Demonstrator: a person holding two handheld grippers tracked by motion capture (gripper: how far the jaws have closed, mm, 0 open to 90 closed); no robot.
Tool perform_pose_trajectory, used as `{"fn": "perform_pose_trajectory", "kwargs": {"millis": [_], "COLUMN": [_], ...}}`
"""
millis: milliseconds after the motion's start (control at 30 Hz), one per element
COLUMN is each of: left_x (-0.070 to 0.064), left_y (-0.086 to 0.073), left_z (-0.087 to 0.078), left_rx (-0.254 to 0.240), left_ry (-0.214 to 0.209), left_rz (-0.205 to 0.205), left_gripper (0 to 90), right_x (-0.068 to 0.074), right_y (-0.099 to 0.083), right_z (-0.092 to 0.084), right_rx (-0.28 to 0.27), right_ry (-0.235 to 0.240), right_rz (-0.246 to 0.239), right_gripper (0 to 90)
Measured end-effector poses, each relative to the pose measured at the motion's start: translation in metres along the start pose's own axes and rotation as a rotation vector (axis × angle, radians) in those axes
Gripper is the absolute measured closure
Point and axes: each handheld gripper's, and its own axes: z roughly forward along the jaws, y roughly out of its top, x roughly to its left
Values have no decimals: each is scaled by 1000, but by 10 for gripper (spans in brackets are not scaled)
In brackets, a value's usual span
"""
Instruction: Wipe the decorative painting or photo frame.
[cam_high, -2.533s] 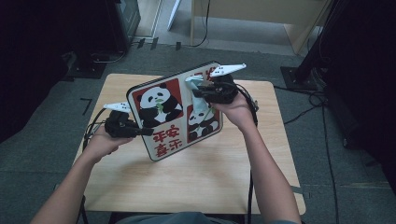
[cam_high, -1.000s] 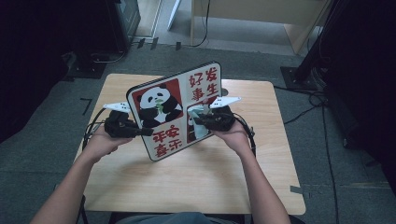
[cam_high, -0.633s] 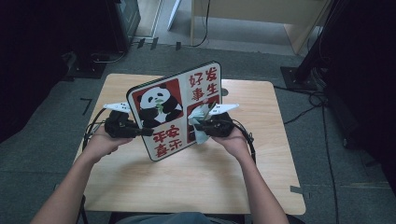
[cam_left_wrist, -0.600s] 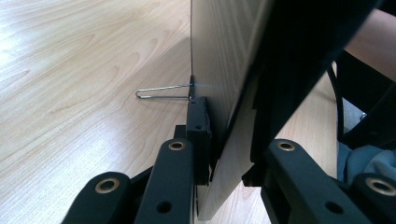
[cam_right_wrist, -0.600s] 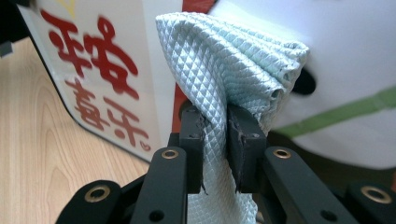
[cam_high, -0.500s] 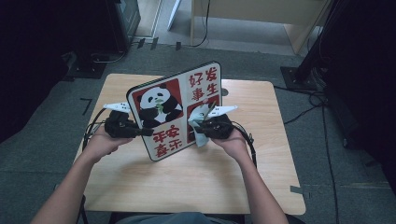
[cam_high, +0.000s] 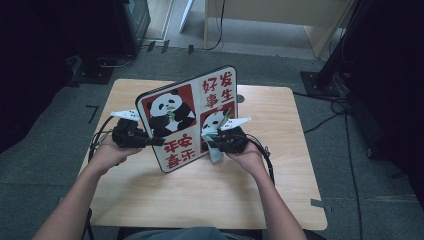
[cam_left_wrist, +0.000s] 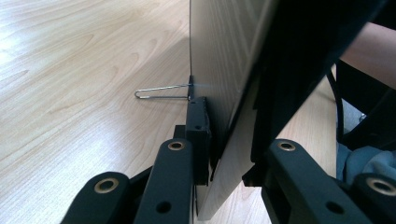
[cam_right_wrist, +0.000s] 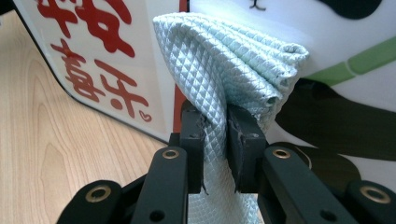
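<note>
Worktop (cam_high: 200, 200): pale wood-grain board with rounded corners, bare apart from the work in hand; its grain runs clean and unmarked in the left gripper view.
Floor (cam_high: 50, 125): grey carpet all round the worktop, with black cables (cam_high: 345, 125) trailing over it at the right.
Surroundings: dark on both sides; a light wooden furniture leg (cam_high: 206, 22) stands behind, and a black stand base (cam_high: 320, 82) sits at the right rear.
Panda board (cam_high: 187, 117): held upright and tilted over the middle of the worktop, printed face toward the person, its lower corner near the wood.
Left claw (cam_high: 150, 141): clamped on the board's left edge; a wire clip (cam_left_wrist: 161, 92) juts from the board's back.
Right claw (cam_right_wrist: 215, 135): pinched together on a pale blue quilted cloth (cam_right_wrist: 233, 60), which is pressed against the board's printed face at its lower right panel.
</note>
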Motion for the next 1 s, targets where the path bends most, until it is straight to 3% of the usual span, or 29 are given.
{"fn": "perform_pose_trajectory", "kwargs": {"millis": [133, 300, 467, 667, 1000], "left_x": [-1, -2, -1, -1, 0], "left_y": [0, 0, 0, 0, -1], "left_z": [0, 0, 0, 0, 0], "left_rx": [3, 3, 4, 4, 0], "left_ry": [5, 13, 12, 10, 2], "left_rz": [3, 5, 4, 2, -5], "left_gripper": [787, 791, 791, 789, 787], "right_x": [0, 4, 13, 21, 21], "right_y": [2, 12, 38, 74, 129], "right_z": [-1, -12, -30, -48, -71], "right_rx": [20, -27, -89, -132, -178], "right_ry": [20, 27, 19, 30, -3], "right_rz": [22, 0, 3, -59, -125], "right_gripper": [777, 780, 780, 780, 779]}}
